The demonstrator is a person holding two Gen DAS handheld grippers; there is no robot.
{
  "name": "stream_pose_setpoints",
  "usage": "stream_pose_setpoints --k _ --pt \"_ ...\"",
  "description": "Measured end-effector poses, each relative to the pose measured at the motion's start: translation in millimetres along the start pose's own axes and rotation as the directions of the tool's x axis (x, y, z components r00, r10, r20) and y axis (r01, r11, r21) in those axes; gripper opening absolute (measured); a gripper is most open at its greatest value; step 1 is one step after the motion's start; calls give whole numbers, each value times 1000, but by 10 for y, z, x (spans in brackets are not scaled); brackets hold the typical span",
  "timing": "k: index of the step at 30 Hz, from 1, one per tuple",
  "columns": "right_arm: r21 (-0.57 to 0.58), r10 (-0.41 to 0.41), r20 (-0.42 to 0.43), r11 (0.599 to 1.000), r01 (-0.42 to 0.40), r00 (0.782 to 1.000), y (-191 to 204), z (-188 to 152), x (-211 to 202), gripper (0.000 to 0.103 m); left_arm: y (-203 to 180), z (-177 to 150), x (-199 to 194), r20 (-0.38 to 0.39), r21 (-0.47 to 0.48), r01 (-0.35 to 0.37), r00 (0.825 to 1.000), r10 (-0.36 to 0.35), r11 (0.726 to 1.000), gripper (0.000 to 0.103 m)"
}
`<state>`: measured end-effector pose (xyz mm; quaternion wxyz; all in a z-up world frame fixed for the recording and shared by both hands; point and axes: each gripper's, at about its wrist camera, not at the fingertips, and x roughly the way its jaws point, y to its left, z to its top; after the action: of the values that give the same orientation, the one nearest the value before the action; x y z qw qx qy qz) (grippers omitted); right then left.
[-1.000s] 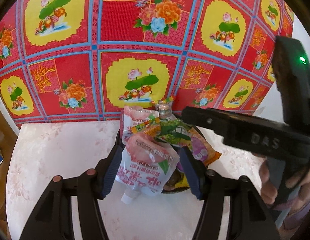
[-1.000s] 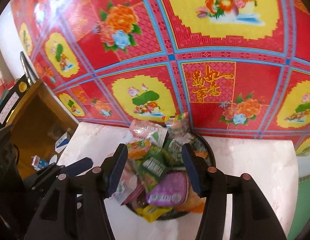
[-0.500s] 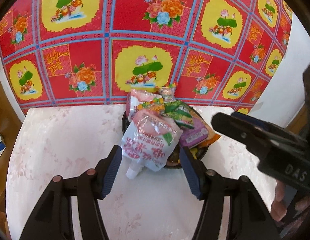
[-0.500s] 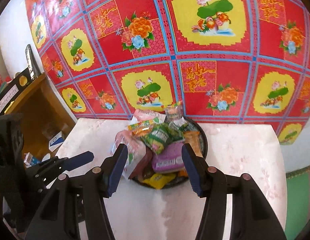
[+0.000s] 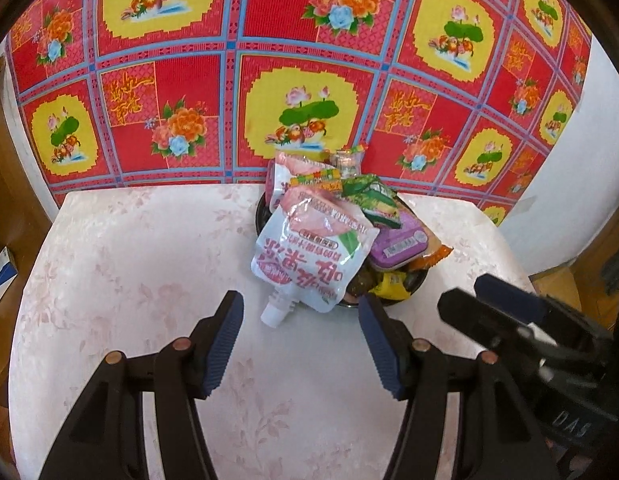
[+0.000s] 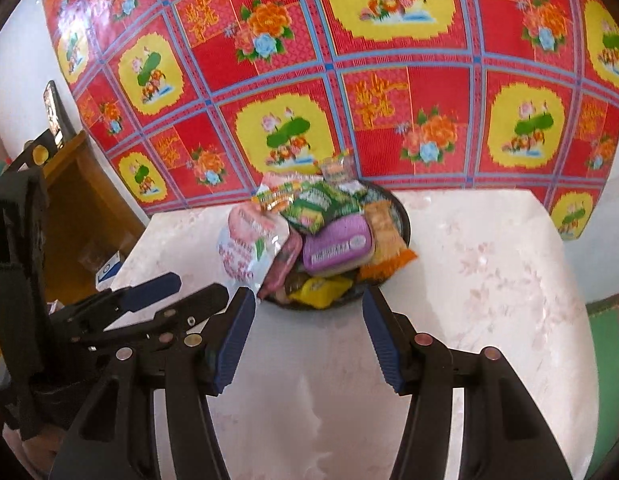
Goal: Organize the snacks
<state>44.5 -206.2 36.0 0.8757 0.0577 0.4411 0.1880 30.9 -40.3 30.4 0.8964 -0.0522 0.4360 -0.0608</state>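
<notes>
Just ahead of parted jaws, snack bowl (image 5: 415, 280)

- Left tool (image 5: 299, 342) now sits farther back from the snack dish (image 5: 416, 280); the spouted pouch (image 5: 309, 256) is no longer between its fingers.
- Right tool (image 6: 309, 342) is also farther back; the dish (image 6: 403, 220) is clear of its fingers.
- More bare surface (image 5: 129, 264) shows.

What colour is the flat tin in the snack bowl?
Purple, with a white barcode label; the tin shows best in the right wrist view.
</notes>
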Motion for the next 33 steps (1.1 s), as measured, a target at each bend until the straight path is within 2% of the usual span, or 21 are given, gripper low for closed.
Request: stream_pose_setpoints --k 9,33 --pt "24 -1 -26 1000 1 1000 -48 -114 33 58 -12 -132 77 -12 -1 -7 1000 7 1000 63" --pt "35 4 -24 999 -3 1000 -68 -153 34 58 -24 -134 74 -16 3 -11 1000 11 1000 63"
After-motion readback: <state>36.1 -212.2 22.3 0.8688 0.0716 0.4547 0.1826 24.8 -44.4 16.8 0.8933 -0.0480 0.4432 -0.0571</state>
